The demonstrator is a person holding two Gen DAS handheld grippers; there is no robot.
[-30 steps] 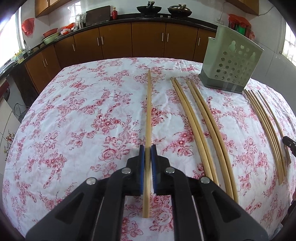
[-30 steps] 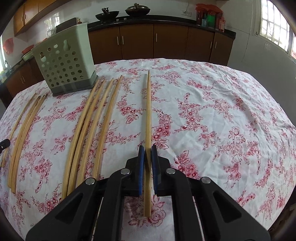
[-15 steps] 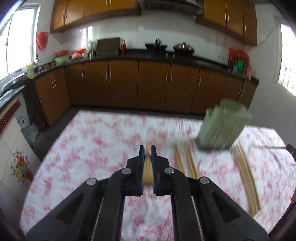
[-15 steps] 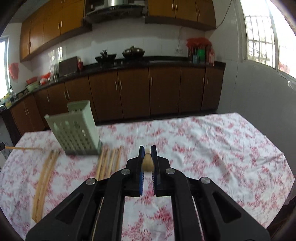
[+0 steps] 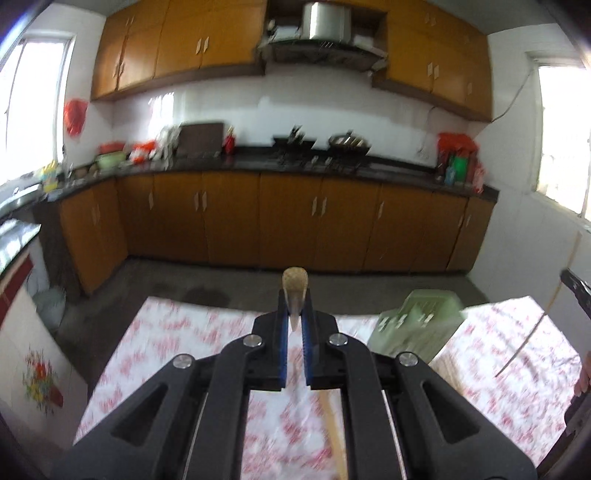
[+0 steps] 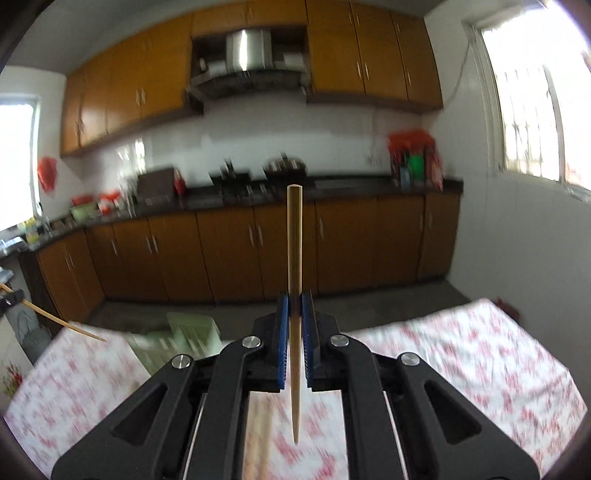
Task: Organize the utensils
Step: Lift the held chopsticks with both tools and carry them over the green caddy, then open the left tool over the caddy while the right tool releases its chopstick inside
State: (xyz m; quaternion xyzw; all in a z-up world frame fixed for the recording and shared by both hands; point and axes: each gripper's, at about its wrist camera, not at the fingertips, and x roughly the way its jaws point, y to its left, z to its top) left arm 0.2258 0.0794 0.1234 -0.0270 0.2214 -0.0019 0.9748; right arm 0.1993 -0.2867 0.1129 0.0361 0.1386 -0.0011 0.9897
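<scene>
Above the floral counter (image 5: 177, 332), each gripper's fingers clench one chopstick (left (image 5: 294, 295), right (image 6: 294, 314)), mid-carry; next, I judge, tip-down into the green holder (image 5: 417, 328).

A home kitchen is shown. Orange-brown base cabinets (image 5: 280, 221) are run under a dark countertop (image 5: 388, 164) at twelve o'clock, and matching wall cabinets (image 5: 177, 37) are hung above. A steel range hood (image 5: 325, 26) is mounted over a stove with a wok (image 5: 349, 142). White tiled walls and bright windows (image 6: 532, 110) are seen at three o'clock. A table under a floral cloth (image 5: 173, 343) is placed at six o'clock.
</scene>
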